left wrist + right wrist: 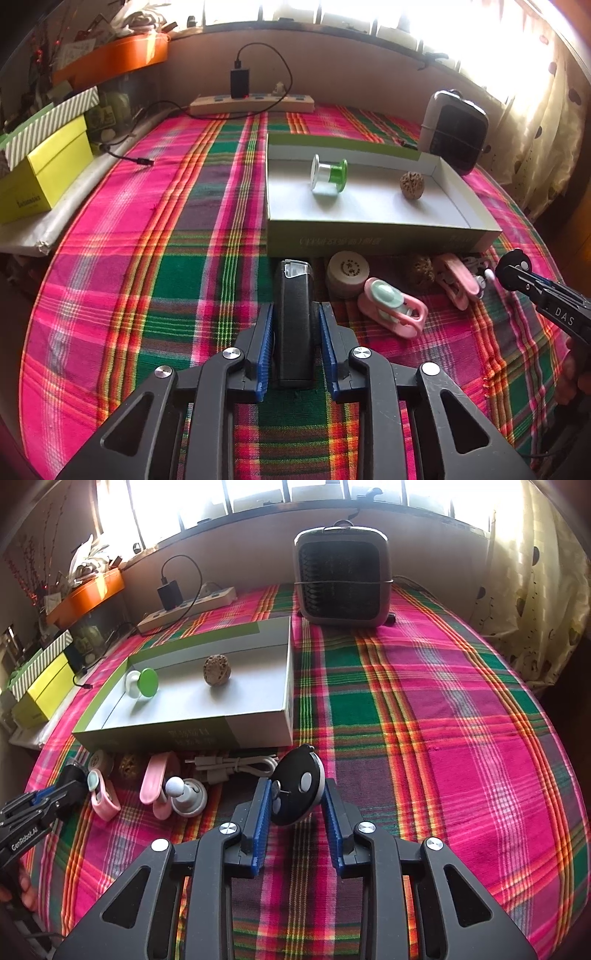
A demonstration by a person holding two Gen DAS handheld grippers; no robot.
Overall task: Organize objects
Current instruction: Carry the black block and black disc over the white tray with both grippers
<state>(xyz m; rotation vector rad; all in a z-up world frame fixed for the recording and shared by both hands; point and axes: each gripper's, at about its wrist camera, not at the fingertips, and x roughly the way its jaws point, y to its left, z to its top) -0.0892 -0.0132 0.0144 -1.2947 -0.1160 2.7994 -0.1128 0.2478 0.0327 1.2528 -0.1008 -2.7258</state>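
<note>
Two grippers are working just in front of the shallow box [380, 236] on the plaid cloth [166, 258]. Left gripper [296, 314] is clamping a black rectangular device [293, 325], lying lengthwise toward the box. Right gripper [294, 794] is pinching a black round disc [297, 786] near the box's corner. Inside the box are sitting a green spool [329, 173] and a walnut [412, 184].

Faint print on the open box's [376, 242] near wall stays unreadable; a walnut [419, 267] sits half in shadow beside it, while glare washes out the window [258, 494] behind.
</note>
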